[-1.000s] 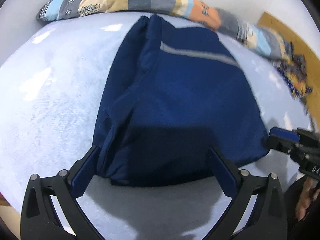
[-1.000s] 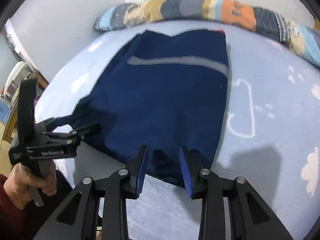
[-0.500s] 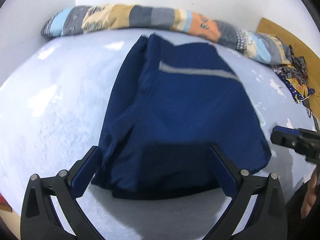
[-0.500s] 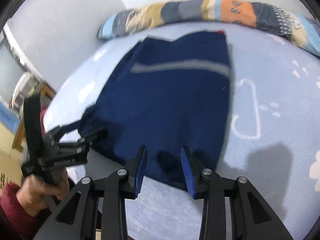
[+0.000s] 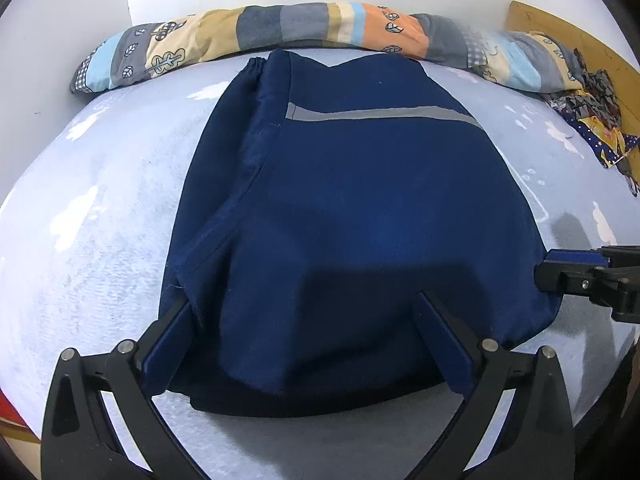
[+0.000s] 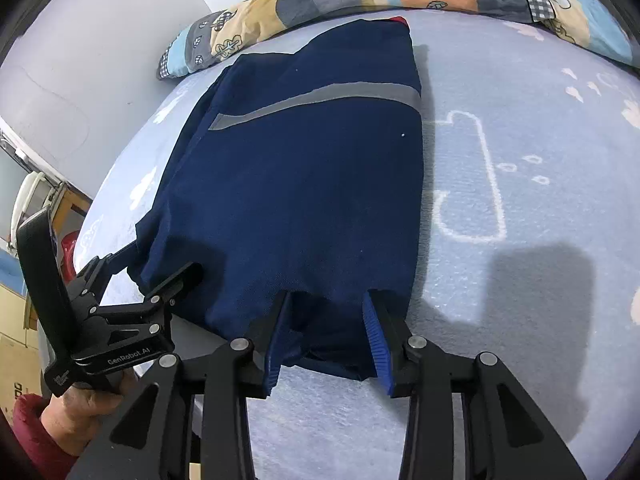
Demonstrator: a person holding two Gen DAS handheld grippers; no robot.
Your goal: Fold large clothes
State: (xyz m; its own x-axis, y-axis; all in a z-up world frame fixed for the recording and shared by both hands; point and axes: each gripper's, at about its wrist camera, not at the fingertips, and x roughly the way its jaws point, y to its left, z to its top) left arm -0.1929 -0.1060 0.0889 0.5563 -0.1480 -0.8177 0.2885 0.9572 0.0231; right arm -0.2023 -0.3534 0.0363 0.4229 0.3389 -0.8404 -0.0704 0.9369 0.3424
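Note:
A navy garment [image 5: 360,200] with a grey stripe lies folded on the pale blue bed sheet [image 5: 100,200]. My left gripper [image 5: 302,304] stands wide open over its near left part; one finger is at the left edge and the other rests on the cloth. The right wrist view shows this left gripper [image 6: 164,258] at the garment's [image 6: 300,180] left corner. My right gripper [image 6: 328,300] is partly open at the near right corner, with the hem lying between its blue pads and draped over the tips. In the left wrist view the right gripper [image 5: 550,270] pokes in from the right.
A rolled patchwork quilt [image 5: 280,28] runs along the far edge by the white wall. Crumpled patterned cloth [image 5: 592,112] and a wooden board [image 5: 560,36] sit at the far right. A hand in a red sleeve [image 6: 80,408] holds the left gripper; boxes [image 6: 12,352] stand beyond the bed's left edge.
Both grippers have closed in on the garment's near edge. The right fingers now reach the hem, and their gap is slightly wider.

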